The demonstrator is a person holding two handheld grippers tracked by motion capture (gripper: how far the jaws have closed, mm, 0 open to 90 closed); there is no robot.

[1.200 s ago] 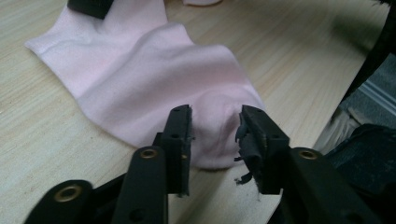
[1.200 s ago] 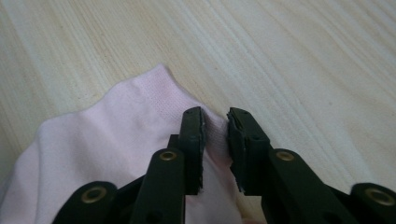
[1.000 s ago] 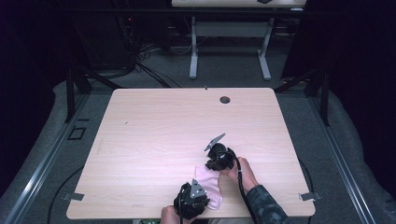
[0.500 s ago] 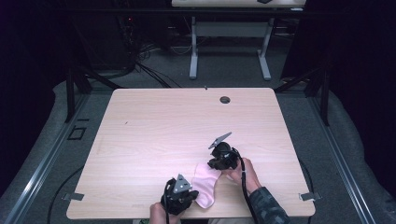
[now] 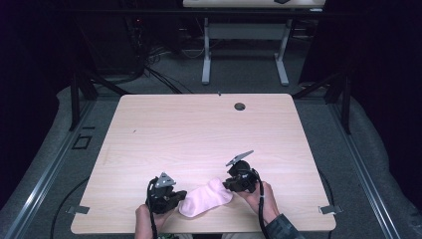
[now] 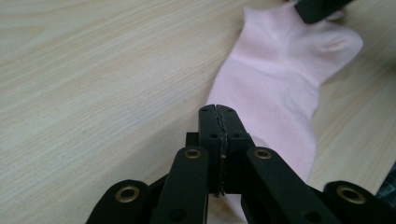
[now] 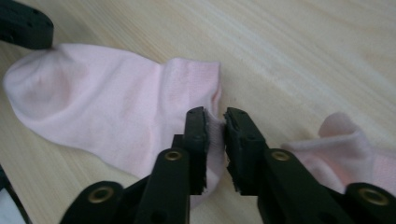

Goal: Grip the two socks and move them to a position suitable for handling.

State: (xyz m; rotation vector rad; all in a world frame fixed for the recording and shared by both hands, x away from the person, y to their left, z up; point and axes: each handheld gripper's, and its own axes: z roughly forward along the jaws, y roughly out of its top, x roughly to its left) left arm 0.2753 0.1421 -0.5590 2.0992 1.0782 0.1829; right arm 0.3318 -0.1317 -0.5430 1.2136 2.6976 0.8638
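Note:
A pink sock (image 5: 205,198) lies stretched flat near the table's front edge, between my two grippers. My left gripper (image 5: 174,195) sits at its left end. In the left gripper view its jaws are shut tight (image 6: 218,122) and the sock (image 6: 275,79) runs out from under them. My right gripper (image 5: 232,183) is at the sock's right end. Its jaws (image 7: 215,122) have just been opening and stand slightly apart, with a loose fold of the sock's cuff (image 7: 116,107) still between them.
Another bit of pink fabric (image 7: 348,144) lies just right of my right jaws; I cannot tell whether it is a second sock. A dark round grommet (image 5: 240,106) sits near the table's far edge. The wooden table (image 5: 199,134) stretches away behind the sock.
My left gripper moved left along the front edge and drew the bunched sock out flat. The right gripper shifted only slightly.

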